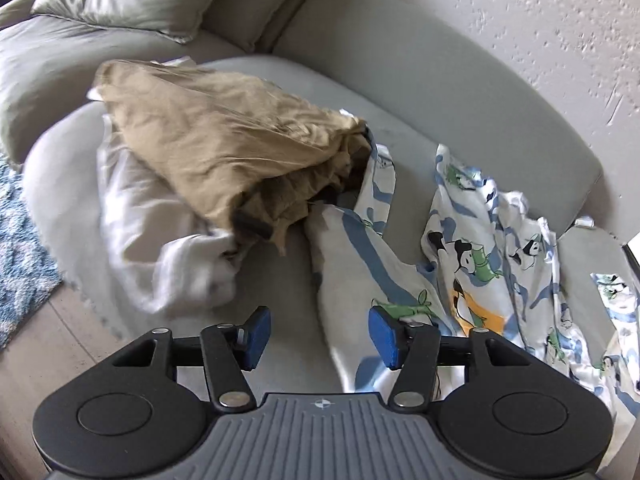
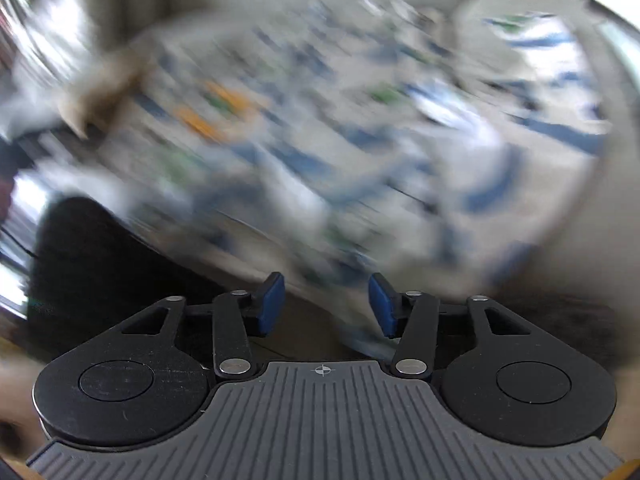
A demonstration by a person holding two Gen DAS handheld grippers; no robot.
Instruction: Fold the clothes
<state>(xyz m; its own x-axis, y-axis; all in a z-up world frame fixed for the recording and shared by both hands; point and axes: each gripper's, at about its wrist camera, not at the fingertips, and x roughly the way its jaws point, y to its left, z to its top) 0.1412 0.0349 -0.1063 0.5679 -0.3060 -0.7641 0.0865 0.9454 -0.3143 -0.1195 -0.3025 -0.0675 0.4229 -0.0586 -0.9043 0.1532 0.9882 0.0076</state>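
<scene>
Left wrist view: the left gripper (image 1: 319,338) has its jaws apart and empty, above a grey sofa (image 1: 400,92) carrying a tan garment (image 1: 224,144) and a panda-print garment (image 1: 472,240). Right wrist view, heavily blurred: the right gripper (image 2: 326,306) is spread and empty over the patterned cloth (image 2: 320,140).

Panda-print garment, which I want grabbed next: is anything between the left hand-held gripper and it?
Nothing visible. The left hand-held gripper is open right over the panda-print garment. The tan garment lies farther back, overlapping only its far end.
</scene>
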